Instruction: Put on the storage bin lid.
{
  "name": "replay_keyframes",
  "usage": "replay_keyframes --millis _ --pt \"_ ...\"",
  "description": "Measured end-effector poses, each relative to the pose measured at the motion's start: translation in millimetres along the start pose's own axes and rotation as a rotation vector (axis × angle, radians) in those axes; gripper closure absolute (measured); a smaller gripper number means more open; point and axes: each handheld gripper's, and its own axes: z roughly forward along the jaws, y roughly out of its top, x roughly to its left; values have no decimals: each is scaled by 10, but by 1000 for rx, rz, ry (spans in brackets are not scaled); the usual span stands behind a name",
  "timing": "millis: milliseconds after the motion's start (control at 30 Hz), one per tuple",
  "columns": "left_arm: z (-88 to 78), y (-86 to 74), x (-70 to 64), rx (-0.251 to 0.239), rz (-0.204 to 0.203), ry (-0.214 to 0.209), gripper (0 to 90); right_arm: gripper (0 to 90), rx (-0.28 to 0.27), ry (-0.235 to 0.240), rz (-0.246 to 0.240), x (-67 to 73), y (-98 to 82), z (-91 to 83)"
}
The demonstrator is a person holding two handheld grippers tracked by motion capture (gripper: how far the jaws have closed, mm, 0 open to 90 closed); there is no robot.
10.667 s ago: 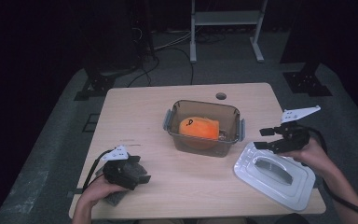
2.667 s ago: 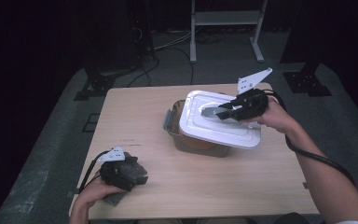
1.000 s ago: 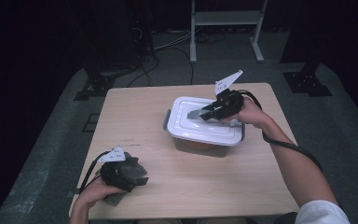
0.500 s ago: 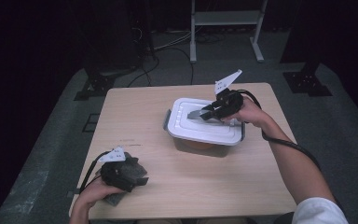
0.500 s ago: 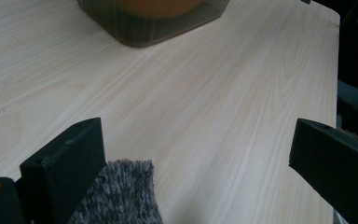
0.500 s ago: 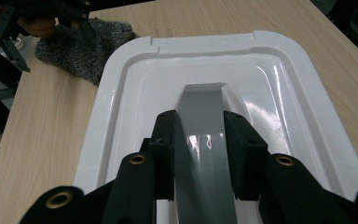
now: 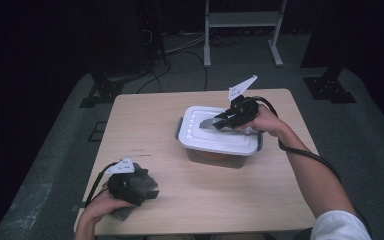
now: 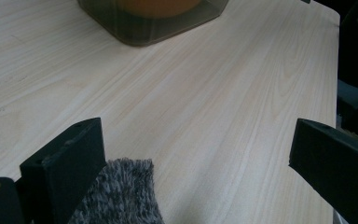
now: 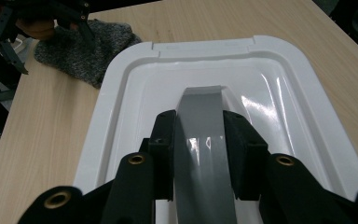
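A white lid point(image 7: 205, 140) with a grey handle point(image 7: 210, 122) rests on top of the clear container point(image 7: 215, 156) at the table's middle right. My right gripper point(image 7: 222, 122) is shut on that handle; in the right gripper view the jaws point(image 9: 200, 119) clamp the grey handle point(image 9: 201, 100) from both sides above the lid point(image 9: 279, 84). My left gripper point(image 7: 150, 189) stands open at the front left, low over a grey woolly cloth point(image 7: 122, 212). In the left gripper view its wide-apart jaws point(image 8: 200, 154) frame bare wood, with the cloth point(image 8: 121, 196) beside one jaw and the container point(image 8: 154, 23) with something orange inside farther off.
The wooden table point(image 7: 230, 200) has bare room in front of the container and along its left half. A white metal stand point(image 7: 242, 20) and cables lie on the dark floor beyond the far edge.
Since the earliest frame, the right gripper carried the lid from the table's right front onto the container. Over the last second neither gripper nor the lid has moved.
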Motion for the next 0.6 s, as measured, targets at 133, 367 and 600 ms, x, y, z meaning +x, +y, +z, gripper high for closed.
replay_keyframes --millis 133,367,600 --pt "-3 -2 -1 1 1 0 27 650 -7 -3 8 7 -17 -5" --pt "-6 -2 -3 -1 0 0 26 572 7 -9 7 25 -51 5" --pt "-1 0 -10 -1 1 0 26 536 -28 -29 11 52 -60 -82"
